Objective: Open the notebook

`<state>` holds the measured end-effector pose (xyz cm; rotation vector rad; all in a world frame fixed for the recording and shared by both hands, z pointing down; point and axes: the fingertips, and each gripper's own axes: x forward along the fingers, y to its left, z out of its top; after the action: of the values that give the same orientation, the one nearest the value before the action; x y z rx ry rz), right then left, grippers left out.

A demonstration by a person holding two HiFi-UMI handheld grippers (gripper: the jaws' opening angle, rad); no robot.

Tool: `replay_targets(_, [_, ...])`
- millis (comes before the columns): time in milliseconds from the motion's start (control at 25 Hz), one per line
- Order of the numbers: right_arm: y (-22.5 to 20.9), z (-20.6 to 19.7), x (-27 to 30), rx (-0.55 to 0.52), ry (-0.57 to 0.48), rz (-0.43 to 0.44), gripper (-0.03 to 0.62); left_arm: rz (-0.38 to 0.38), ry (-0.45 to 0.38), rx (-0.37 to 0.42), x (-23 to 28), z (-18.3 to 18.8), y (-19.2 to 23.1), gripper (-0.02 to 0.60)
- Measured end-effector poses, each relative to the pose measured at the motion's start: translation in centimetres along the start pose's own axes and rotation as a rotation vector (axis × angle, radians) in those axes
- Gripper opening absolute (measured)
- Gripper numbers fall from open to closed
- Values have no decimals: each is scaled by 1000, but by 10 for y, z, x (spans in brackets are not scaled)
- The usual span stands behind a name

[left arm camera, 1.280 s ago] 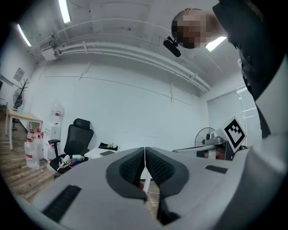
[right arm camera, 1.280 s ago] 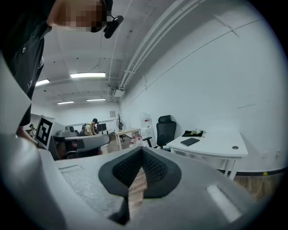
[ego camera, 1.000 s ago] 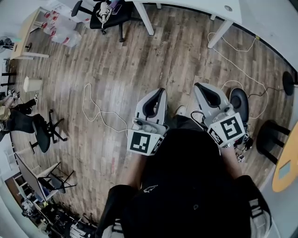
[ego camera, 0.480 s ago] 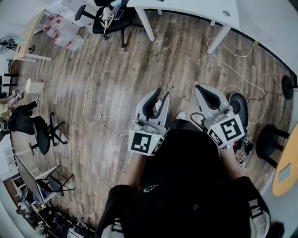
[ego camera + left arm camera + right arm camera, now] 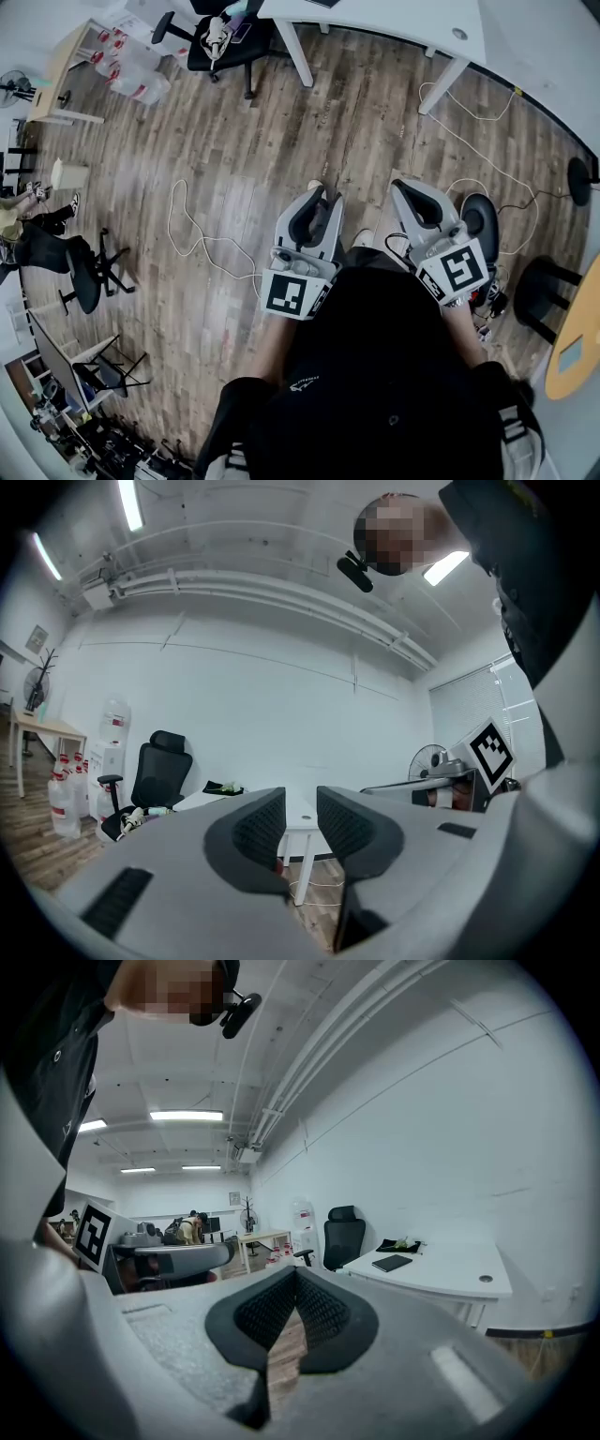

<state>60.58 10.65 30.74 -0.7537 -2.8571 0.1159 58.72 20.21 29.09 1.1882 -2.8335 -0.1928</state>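
Your left gripper (image 5: 300,822): ribbed jaws have just opened, nothing between them. Your right gripper (image 5: 296,1279) is clenched, empty. Notebook (image 5: 391,1263): flat, dark, rectangular, closed, near the left end of the white desk (image 5: 450,1277), long axis roughly across the right gripper view.

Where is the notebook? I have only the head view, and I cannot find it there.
Observer: The right gripper view shows it. A dark notebook lies flat, seemingly closed, on the white desk, untouched.
Operator: Are the jaws of the right gripper open for it?
Observer: No. The right gripper has its jaws together, with nothing between them.
Operator: And the left one?
Observer: The left gripper has just been opening; its jaws stand apart and empty.
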Motion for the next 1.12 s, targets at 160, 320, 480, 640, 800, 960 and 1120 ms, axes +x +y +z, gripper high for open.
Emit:
replay_targets(160, [-9,1,15,-14,13,-15,0,-23,-14,3,17,3,12,100])
replay_targets(320, [-26,4,31,-13,14,-42,0,-45,-22,9,42,3,27,100])
replay_targets(480, [-42,12,56,3,10,-63,0,-53,-11,-14,67,6,51,100])
replay_targets(640, [-60,21,91,11,14,-84,0,-77,-12,-1,97,15,80,100])
replay_targets(800, [-78,35,129,14,6,-95,0,-87,-17,-3,127,26,115,100])
replay_targets(960, [-96,51,164,14,-7,-115,0,-102,-32,3,154,38,150,100])
replay_targets(1120, [-107,60,193,25,-17,-140,0,-117,-18,-6,173,40,179,100])
